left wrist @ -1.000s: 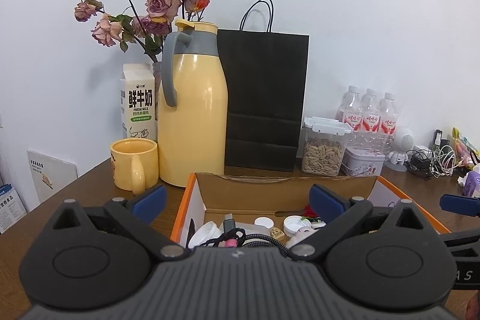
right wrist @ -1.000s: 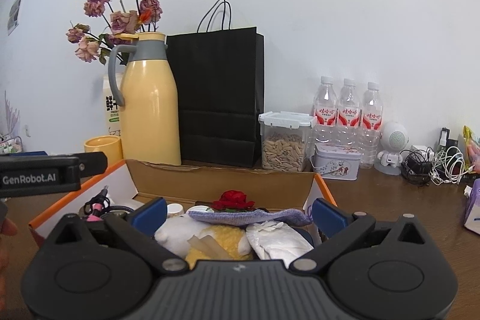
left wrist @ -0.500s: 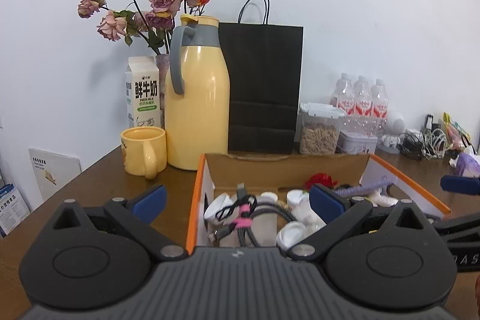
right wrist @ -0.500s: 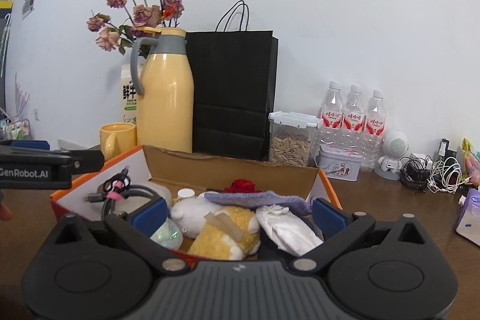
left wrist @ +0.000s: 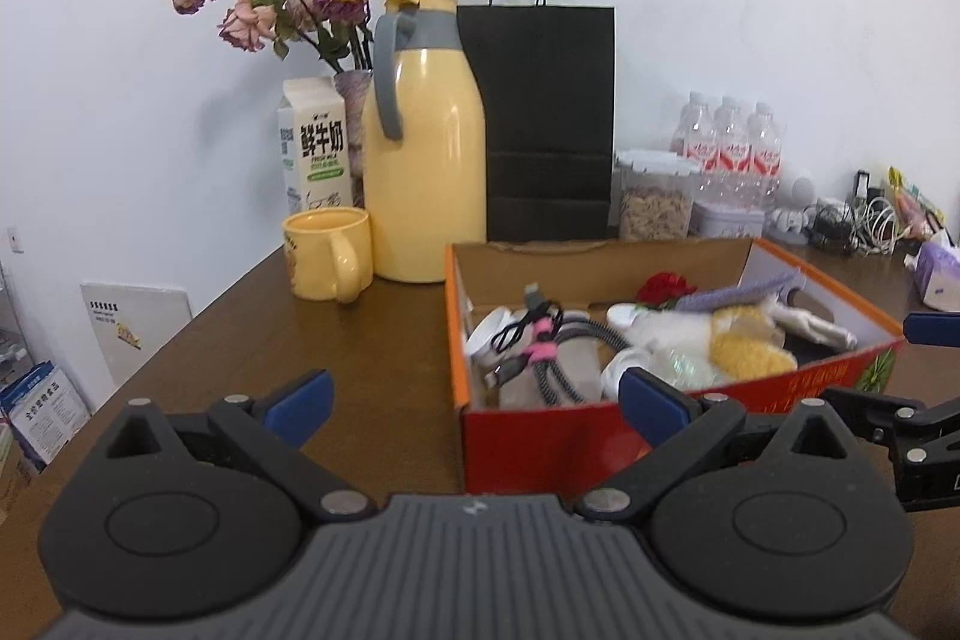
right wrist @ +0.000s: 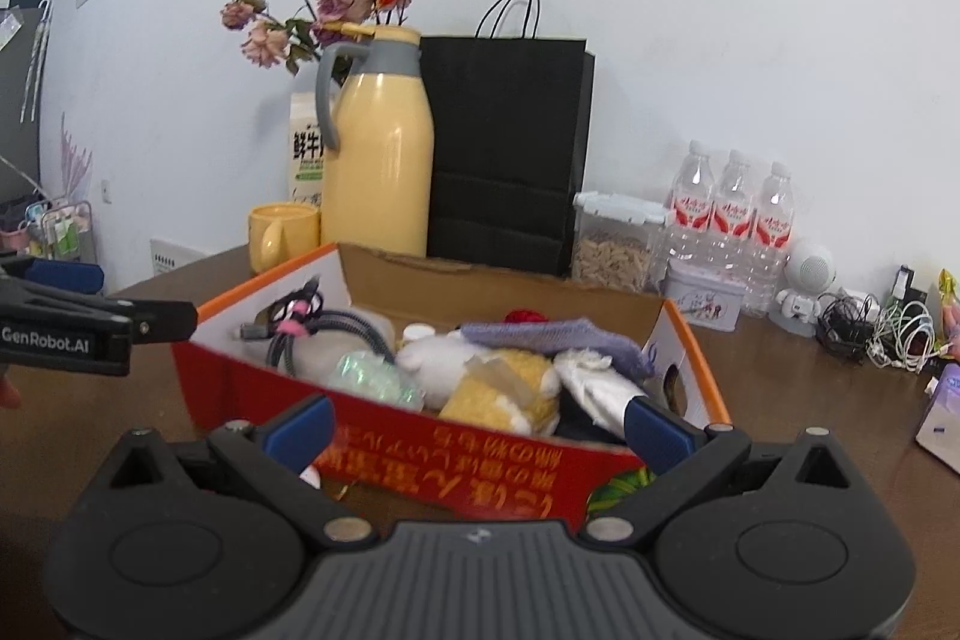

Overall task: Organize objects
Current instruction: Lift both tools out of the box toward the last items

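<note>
a white wall backs a dark brown tabletop crowded along its far edge: dried roses, a milk carton, a yellow thermos jug, a yellow mug, a black paper bag, a seed jar, three water bottles and a tangle of cables. near the front stands the open orange-red cardboard box, the task's thing, filled with loose items: a braided cable bundle with a pink tie at its left end, white caps, a yellow-and-white plush toy, a lilac cloth, a red artificial rose. the left gripper and right gripper both hover short of the box's near wall, jaws spread wide and holding nothing; each appears at the margin of the other's view, flanking the box. the step in hand is judged to be choosing and approaching a first item; nothing lies sorted outside the box yet. to do it well, begin with what lies uppermost and free, such as the cable bundle, gripped at its tied waist so the loops do not trail; enter from above, clear of the cardboard walls, so the light box is not dragged; lift plainly before moving sideways, since neighbouring soft items may cling.
</note>
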The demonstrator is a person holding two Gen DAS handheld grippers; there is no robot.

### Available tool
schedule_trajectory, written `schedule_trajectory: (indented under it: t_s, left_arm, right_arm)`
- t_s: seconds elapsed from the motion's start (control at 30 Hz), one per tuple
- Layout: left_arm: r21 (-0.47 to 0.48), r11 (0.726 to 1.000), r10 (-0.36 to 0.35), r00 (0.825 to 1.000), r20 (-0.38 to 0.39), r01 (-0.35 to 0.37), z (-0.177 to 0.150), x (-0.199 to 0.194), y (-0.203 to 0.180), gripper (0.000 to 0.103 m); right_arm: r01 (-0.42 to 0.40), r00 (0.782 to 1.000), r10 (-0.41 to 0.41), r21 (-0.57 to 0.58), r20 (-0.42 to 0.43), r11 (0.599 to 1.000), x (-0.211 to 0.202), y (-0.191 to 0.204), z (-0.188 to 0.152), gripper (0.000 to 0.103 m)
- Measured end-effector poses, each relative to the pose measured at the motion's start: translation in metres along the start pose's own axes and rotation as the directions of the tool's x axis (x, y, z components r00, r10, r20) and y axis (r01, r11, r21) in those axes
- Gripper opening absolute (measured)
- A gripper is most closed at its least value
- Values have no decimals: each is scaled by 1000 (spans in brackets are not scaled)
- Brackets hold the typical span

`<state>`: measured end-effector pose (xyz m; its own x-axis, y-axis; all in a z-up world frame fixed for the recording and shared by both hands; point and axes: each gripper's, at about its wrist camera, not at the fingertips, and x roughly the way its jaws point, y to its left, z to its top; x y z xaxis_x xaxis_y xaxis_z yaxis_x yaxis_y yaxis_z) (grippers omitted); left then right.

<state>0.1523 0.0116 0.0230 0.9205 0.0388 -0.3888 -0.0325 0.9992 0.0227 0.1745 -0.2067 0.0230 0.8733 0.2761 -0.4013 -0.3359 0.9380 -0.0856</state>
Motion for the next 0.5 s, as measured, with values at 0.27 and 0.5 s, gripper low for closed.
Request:
schedule_trajectory:
  t_s: [0.27,0.5]
  left_arm:
    - [17,1000,-1,998,-56,2,-14,-3,7,103]
    - [8,1000,-9,997,-78,9,-22,0,12,103]
  right_arm:
    - [-29,998,28,-10,-62,1000,4,12,-14,103]
    - [-49,994,46,-20,-103,999,10,23,-23,103]
